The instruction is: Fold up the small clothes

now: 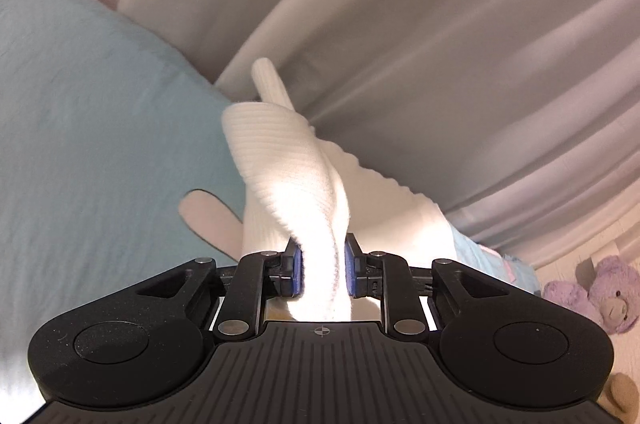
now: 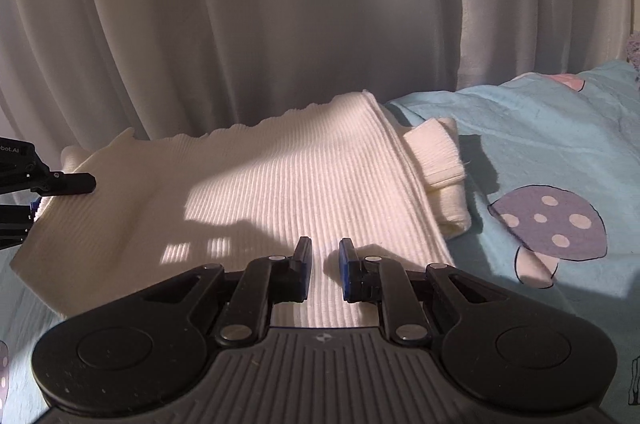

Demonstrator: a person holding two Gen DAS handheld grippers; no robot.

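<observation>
**Now both grippers are pinching the white ribbed garment over the blue sheet**

The left gripper (image 1: 323, 266) is squeezing a bunched fold of the white ribbed garment (image 1: 288, 168) between its blue pads (image 1: 297, 270), jaws nearly together, the cloth rising in front of the grey curtain (image 1: 440, 44). The right gripper (image 2: 324, 270) is holding the near edge of the same garment (image 2: 280, 184), its jaws narrow with fabric passing between them. The garment is lying spread on the blue mushroom-print sheet (image 2: 540, 152), one cuff (image 2: 436, 152) sticking out at its right side. A purple teddy bear (image 1: 600, 296) is sitting at the far right.
</observation>
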